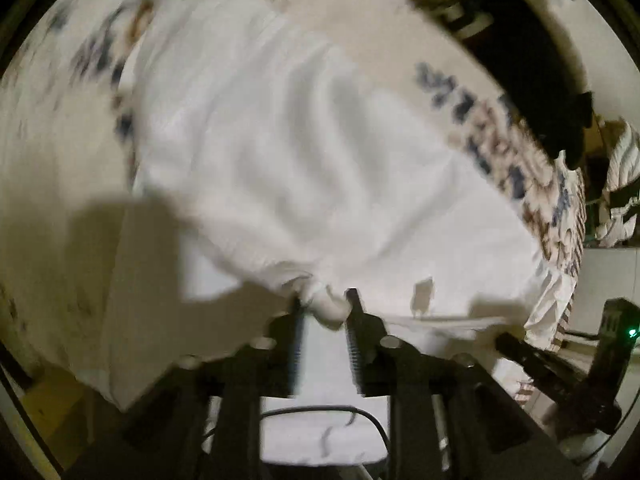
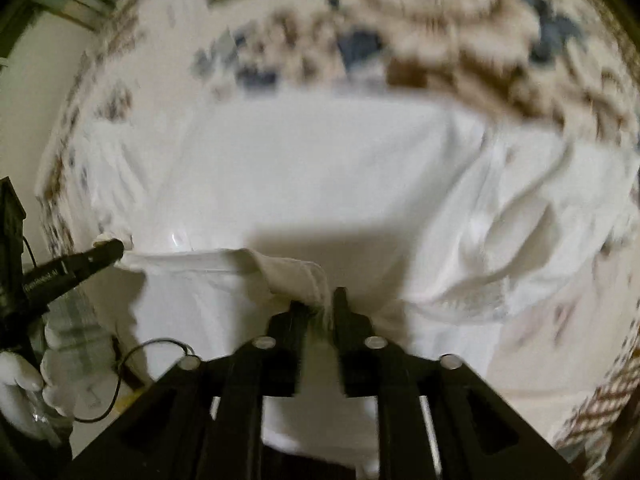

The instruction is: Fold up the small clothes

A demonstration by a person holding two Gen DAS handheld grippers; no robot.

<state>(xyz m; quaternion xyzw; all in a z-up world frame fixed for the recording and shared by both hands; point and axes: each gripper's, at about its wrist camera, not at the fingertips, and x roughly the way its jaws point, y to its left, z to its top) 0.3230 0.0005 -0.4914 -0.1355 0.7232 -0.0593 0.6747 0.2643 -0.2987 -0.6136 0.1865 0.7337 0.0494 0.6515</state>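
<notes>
One white garment (image 2: 304, 168) on one patterned bedspread (image 2: 460, 52), two grippers.
The garment lies spread mid-bed, printed cover bare around its edges. Left gripper (image 1: 324, 304) and right gripper (image 2: 318, 300), jaws narrowly parted, each pinch a bunched hem corner.

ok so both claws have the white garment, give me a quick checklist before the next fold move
1. Left claw has cloth between its fingers: ok, a bunched wad of the white garment sits there.
2. Right claw has cloth: ok, a gathered edge sits between its fingers.
3. Grips firm: cannot tell, the frames are blurred.
4. Edge between the claws taut: ok, it runs fairly straight in the right wrist view.
5. Garment body smooth: not ok, creased and rumpled on the patterned sheet.
</notes>
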